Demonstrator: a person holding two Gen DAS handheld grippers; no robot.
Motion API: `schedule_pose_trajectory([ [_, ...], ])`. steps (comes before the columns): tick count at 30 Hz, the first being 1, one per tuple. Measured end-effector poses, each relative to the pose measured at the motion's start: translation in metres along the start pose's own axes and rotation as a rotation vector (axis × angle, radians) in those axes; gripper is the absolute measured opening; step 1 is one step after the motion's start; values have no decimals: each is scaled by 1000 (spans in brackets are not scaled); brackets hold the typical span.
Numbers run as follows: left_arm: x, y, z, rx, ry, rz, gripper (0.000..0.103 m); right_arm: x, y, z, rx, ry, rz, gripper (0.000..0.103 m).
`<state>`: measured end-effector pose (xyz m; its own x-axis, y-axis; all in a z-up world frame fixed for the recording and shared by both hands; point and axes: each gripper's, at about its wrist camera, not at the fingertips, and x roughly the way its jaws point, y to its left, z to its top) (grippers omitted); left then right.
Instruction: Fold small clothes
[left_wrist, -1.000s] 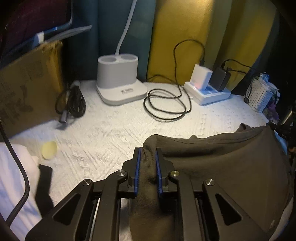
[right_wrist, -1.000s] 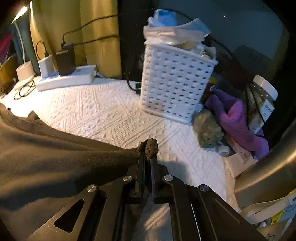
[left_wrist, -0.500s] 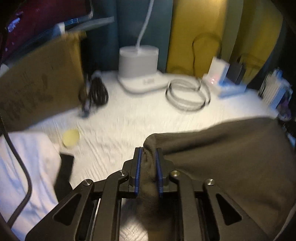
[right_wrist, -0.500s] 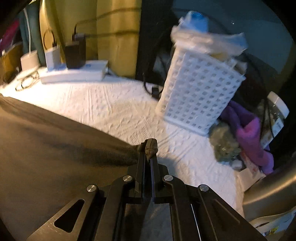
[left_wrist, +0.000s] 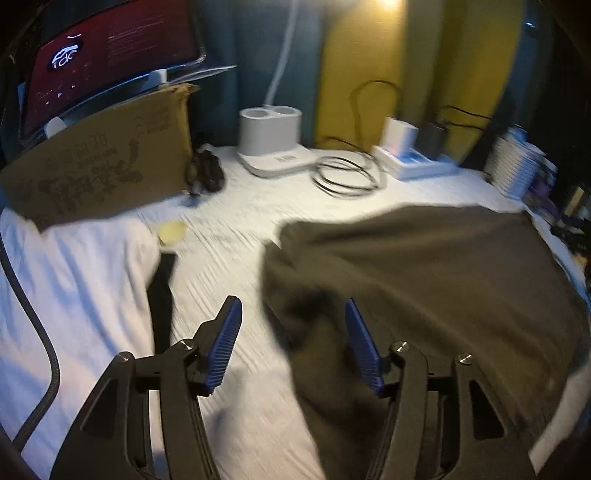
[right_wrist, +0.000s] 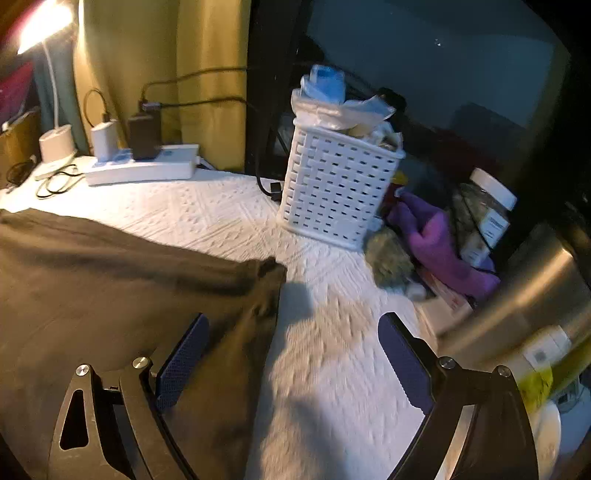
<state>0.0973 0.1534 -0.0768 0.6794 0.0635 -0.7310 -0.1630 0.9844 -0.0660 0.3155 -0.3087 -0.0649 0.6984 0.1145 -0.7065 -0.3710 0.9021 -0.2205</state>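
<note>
I had both sets of jaws just opening: left gripper (left_wrist: 291, 332) and right gripper (right_wrist: 291, 354) gaped, pads off the dark olive fabric garment (left_wrist: 424, 280), which lay on the white textured cloth (right_wrist: 229, 218). White slotted plastic basket (right_wrist: 332, 192) stood beyond the garment's right corner, white folded cloth (left_wrist: 74, 280) left of it.

Counted items: one olive-brown garment (left_wrist: 424, 266), one white cloth (left_wrist: 74, 280), one cardboard box (left_wrist: 99, 162), one monitor (left_wrist: 110, 55), one lamp base (left_wrist: 271, 140), one power strip (right_wrist: 144, 170), two chargers, one white basket (right_wrist: 332, 192), one jar (right_wrist: 484, 214).
</note>
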Motion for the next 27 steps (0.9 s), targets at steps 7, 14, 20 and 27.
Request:
schedule_pose_trajectory([
  [7,-28,-20,-41,1,-25,-73,60,-59,4,-43,64,-14,23,94],
  [14,-47,-26,-75,-69,-40,-121,70,-100,3,-97,203,-5,58,94],
  [20,-51,-39,-96,-60,-23,-127,70,-130,8,-131,303,-11,-13,94],
  [27,-64,-41,-113,-52,-33,-124,70,-153,15,-148,331,-27,8,94],
])
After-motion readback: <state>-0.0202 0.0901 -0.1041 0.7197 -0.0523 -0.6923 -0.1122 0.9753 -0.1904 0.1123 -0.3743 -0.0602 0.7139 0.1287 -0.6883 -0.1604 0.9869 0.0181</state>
